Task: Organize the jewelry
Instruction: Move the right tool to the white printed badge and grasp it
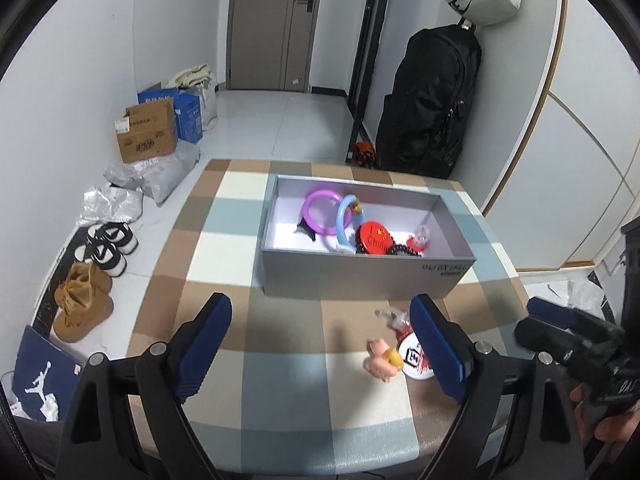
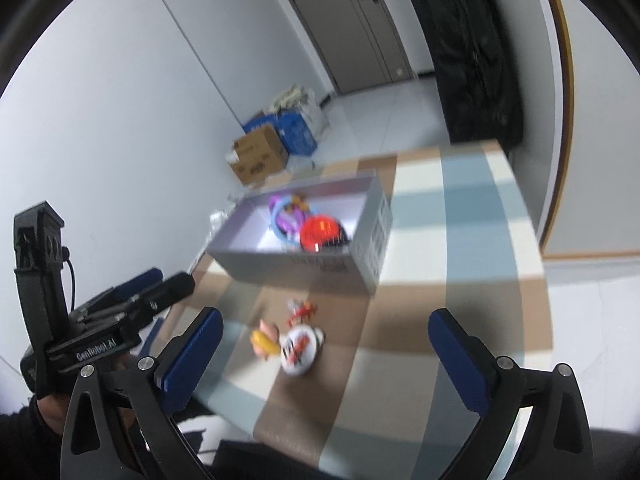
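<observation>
A grey box stands on the checked table and holds a purple ring, a blue ring, a red disc and a small clear trinket. In front of the box lie a pink and yellow charm, a round white badge and a small clear and red piece. My left gripper is open above the table, the charm just inside its right finger. My right gripper is open over the badge and charm; nothing is held.
Shoes, tan boots, cardboard and blue boxes and plastic bags lie on the floor left of the table. A black bag hangs at the back right. The right view is blurred. The box sits beyond the loose pieces.
</observation>
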Available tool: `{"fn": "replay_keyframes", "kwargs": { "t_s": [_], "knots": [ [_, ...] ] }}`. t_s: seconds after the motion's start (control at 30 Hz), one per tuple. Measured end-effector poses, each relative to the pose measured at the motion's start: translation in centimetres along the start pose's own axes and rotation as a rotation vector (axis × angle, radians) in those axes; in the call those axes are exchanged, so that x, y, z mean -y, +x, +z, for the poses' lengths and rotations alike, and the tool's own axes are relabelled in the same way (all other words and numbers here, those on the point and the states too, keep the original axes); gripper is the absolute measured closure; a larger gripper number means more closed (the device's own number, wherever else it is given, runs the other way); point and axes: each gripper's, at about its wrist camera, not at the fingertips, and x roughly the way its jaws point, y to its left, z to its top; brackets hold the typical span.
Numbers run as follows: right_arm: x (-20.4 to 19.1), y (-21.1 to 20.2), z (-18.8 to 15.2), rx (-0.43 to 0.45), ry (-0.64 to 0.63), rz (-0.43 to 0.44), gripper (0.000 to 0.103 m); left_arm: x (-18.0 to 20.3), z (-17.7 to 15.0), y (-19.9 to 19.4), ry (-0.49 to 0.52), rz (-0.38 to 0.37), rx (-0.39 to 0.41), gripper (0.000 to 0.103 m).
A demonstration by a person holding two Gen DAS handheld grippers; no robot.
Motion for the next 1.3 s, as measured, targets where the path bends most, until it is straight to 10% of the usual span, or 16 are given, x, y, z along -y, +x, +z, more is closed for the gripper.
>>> {"fn": "replay_keyframes", "kwargs": {
  "t_s": [0.6, 0.97, 1.3],
  "knots": [
    [-1.5, 5.7, -1.9, -0.220, 0.017, 0.017, 0.047, -1.2, -0.3, 1.0, -0.030, 0.030, -0.051, 0.015],
    [-2.2, 6.6, -2.1, -0.240, 0.004, -0.047, 0.086, -2.3, -0.2, 1.5, -0.087, 0.021, -0.082, 0.015],
    [-2.2, 4.5, -1.9, -0.198, -0.020, -0.022, 0.098, -1.8, -0.1, 1.6, -0.053, 0.022, -0.083, 0.015]
  ]
}}
